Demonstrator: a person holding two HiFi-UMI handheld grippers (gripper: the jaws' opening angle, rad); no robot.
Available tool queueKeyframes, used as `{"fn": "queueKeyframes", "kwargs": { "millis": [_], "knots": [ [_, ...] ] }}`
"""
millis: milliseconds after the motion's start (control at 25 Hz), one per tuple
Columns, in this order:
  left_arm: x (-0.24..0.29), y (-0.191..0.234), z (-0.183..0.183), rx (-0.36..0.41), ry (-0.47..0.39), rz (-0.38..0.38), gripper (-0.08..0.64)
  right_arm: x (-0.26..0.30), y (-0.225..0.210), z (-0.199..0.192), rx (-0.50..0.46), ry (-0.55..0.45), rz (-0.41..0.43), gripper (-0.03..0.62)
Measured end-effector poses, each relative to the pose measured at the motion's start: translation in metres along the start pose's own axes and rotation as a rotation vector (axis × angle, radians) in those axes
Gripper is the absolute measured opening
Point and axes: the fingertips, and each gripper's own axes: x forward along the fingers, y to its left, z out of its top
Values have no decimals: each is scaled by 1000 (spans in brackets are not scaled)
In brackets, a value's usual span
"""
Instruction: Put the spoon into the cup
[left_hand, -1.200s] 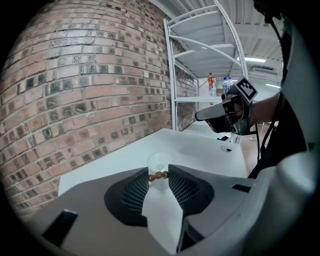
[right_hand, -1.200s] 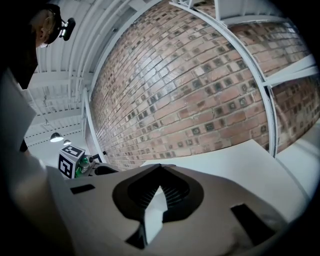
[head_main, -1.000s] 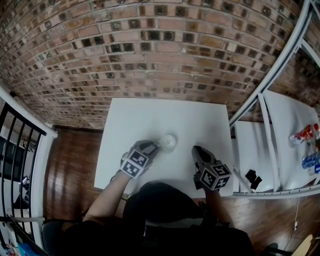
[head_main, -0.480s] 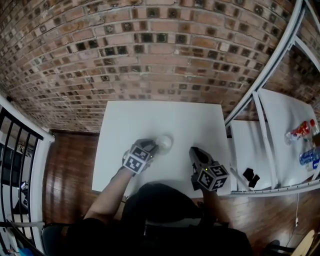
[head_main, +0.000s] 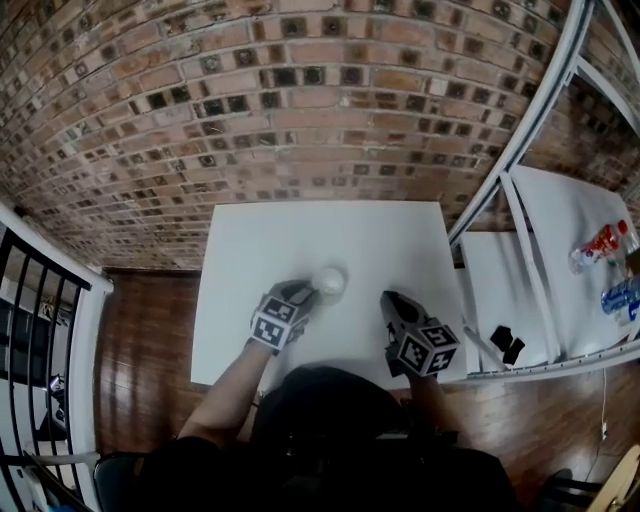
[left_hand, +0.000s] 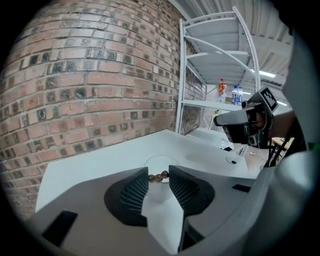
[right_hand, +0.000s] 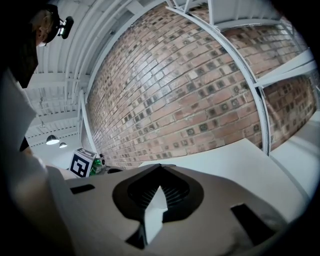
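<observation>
A small clear cup (head_main: 331, 282) stands on the white table (head_main: 320, 235), left of the middle. My left gripper (head_main: 308, 292) sits right beside it on its near left. In the left gripper view the left gripper (left_hand: 158, 176) is shut on a thin brown spoon (left_hand: 158, 176), which crosses between the jaw tips just above the cup (left_hand: 161, 164). The rest of the spoon is hidden. My right gripper (head_main: 392, 300) rests over the table's near right part, apart from the cup. In its own view the right gripper (right_hand: 159, 170) has its jaw tips together with nothing between them.
A brick wall (head_main: 300, 110) stands behind the table. A white shelf rack (head_main: 530, 250) at the right carries bottles (head_main: 600, 245) and small black items (head_main: 505, 345). A black railing (head_main: 40, 300) runs along the left over the wooden floor.
Both grippers keep their places by the cup. Only the head view has shifted slightly.
</observation>
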Motion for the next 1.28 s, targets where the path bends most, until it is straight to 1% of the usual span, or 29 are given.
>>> {"fn": "queueKeyframes", "kwargs": {
  "millis": [80,160,200,280,320,400,480,560,640,720,840,1000,1040,1120,1280],
  "knots": [
    [0,6,-1,-34,-2,11,126,0,1,0,-3,2,2,5],
    [0,9,-1,-46,-2,17,155,0,3,-1,-4,4,4,5],
    [0,9,-1,-53,-3,16,155,-1,2,-2,-3,7,3,5],
    [-1,5,1,-75,-7,2,192,-4,1,-3,0,10,-1,5],
    [-2,3,2,-85,-8,-6,194,-5,0,-3,0,11,-4,5],
    [-5,1,2,-98,-17,-14,236,-7,0,-3,-2,10,-6,5],
    [-12,4,5,-115,-49,-5,236,-8,0,-3,-3,9,-6,5],
    [-24,9,13,-128,-100,14,236,-8,1,-3,-2,9,-6,5],
    [-36,14,22,-108,-148,39,236,-7,1,-4,-3,13,-3,5],
    [-49,21,33,-79,-191,73,215,-4,4,-5,-12,18,8,5],
    [-74,33,53,-73,-269,134,151,0,11,-1,-41,19,27,4],
    [-115,49,75,-68,-376,223,13,-3,13,8,-92,2,17,3],
    [-126,53,79,-69,-401,245,0,-5,11,11,-100,-9,11,3],
    [-146,59,85,-69,-441,279,0,-10,8,19,-105,-38,-4,3],
    [-180,66,87,-60,-488,336,0,-22,-3,31,-110,-81,-41,3]
  ]
}}
